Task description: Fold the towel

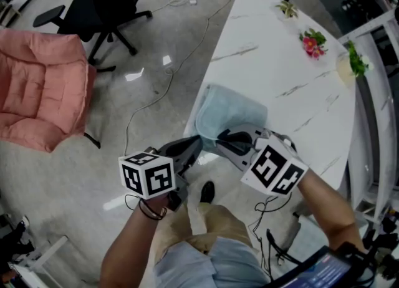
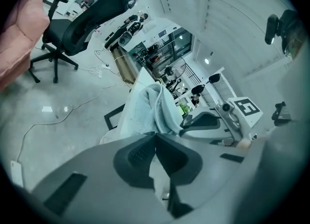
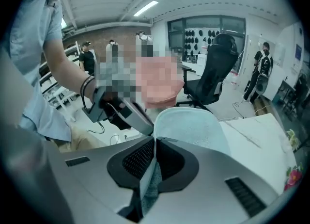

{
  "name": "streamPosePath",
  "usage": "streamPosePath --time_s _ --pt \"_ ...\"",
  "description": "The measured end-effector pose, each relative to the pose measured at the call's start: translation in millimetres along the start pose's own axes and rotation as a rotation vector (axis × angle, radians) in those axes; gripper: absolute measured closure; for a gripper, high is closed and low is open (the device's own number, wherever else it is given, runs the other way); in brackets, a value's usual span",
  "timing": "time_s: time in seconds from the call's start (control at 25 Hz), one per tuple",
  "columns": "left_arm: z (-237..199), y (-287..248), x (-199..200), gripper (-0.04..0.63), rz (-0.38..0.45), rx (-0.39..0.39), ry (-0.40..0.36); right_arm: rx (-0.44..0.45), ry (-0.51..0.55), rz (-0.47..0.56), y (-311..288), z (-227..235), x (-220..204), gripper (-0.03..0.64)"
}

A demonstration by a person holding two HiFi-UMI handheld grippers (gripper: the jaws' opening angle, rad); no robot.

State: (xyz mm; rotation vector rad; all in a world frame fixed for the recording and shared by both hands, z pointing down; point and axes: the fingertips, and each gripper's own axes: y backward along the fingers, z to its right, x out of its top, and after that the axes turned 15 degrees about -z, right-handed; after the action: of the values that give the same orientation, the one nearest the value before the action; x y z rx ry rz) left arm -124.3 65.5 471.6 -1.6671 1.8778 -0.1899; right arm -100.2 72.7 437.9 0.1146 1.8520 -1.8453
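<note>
A light blue towel [image 1: 234, 109] lies at the near edge of the white marble table [image 1: 280, 62], with its near edge raised. My left gripper [image 1: 198, 143] is shut on the towel's near left edge; in the left gripper view the towel [image 2: 143, 109] rises just beyond the closed left gripper [image 2: 155, 135]. My right gripper [image 1: 221, 137] is beside it, shut on the same edge. In the right gripper view, cloth runs down between the pads of the right gripper [image 3: 155, 138], and the towel [image 3: 193, 126] arches up beyond them. The two grippers are close together.
A pink cushioned chair [image 1: 40, 87] and a black office chair [image 1: 106, 6] stand on the floor to the left. Cables [image 1: 187, 50] trail across the floor by the table. Small flowers [image 1: 312, 42] lie at the table's far end. A white rack [image 1: 374, 93] borders the right.
</note>
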Motion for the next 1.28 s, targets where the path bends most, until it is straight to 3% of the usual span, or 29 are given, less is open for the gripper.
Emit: streamPosePath --time_s 0.24,0.44,0.48,0.64,0.76,1.0,1.16,1.28 --pt "0 0 -1 0.588 0.001 -0.004 -0.001 -0.029 0.011 -0.051 -21 0 -4 0.554" --pt "-1 0 -2 0.587 -0.003 -0.008 -0.003 -0.07 0.08 -0.107 -29 0 -4 0.54" --pt "-1 0 -2 0.588 -0.004 -0.009 -0.003 -0.079 0.078 -0.114 -30 2 -5 0.588" --pt "-2 0 -1 0.588 -0.009 -0.01 -0.005 -0.008 -0.041 -0.073 -22 7 -5 0.592" --pt "-2 0 -1 0.588 -0.008 -0.01 -0.003 -0.005 -0.07 -0.046 -17 10 -3 0.591" --pt "-1 -2 0 0.588 -0.009 -0.011 -0.006 0.002 -0.039 -0.077 -28 3 -5 0.514" --pt "-3 -2 0 0.588 -0.006 -0.008 -0.001 -0.115 0.093 -0.149 -38 4 -5 0.556" --pt "-4 -2 0 0.588 -0.005 -0.008 0.007 -0.063 0.018 -0.091 -28 4 -2 0.576"
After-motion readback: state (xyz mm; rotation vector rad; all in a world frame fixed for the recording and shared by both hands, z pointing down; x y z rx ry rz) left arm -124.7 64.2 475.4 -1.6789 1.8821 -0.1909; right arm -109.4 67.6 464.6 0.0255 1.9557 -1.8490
